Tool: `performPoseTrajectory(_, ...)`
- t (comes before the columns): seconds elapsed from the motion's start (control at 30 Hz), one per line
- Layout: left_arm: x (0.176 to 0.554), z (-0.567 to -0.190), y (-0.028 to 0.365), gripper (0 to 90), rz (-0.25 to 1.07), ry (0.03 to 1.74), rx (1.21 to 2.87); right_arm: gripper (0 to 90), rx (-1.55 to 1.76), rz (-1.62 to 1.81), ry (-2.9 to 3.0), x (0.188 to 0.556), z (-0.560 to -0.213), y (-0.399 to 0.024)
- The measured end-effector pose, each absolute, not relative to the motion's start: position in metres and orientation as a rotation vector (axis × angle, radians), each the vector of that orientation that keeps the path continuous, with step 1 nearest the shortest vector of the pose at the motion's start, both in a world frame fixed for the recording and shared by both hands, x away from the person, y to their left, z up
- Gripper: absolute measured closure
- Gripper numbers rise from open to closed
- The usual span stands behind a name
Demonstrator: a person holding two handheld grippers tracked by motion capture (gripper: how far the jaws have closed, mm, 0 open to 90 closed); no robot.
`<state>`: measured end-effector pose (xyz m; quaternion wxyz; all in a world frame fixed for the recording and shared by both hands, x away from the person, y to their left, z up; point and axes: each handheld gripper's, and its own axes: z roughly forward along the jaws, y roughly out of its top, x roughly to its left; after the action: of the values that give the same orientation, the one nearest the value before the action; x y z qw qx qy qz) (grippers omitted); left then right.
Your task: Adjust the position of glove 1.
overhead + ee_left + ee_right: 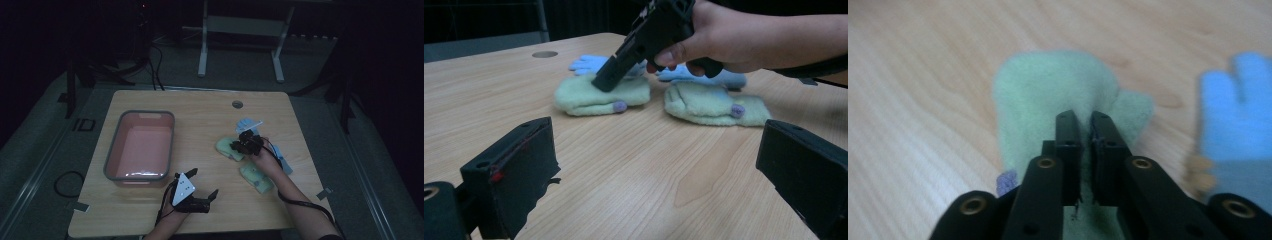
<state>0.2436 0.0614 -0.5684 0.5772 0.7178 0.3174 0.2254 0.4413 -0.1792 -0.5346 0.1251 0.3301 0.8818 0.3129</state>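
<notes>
Right gripper (1086, 120) pinching fuzzy green mitten (1048, 95) — left gripper (659, 165) agape, woodgrain table (634, 165).

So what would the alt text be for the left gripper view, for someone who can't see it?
A hand presses a black gripper down onto a pale green mitten on a wooden table. A second green mitten lies beside it, with blue gloves behind. In the foreground the camera's own gripper stands wide open.
</notes>
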Motion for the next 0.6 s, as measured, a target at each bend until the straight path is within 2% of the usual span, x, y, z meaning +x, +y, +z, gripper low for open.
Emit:
performPoseTrajectory(0.3,0.244,-0.568,0.061,3.3,0.531,0.745,1.68,86.5,1.116,1.01,2.423,0.409,-0.504,-0.166)
performPoseTrajectory(0.6,0.244,-0.569,0.063,3.3,0.532,0.77,1.66,86.5,1.395,1.287,2.184,0.349,-0.481,-0.16)
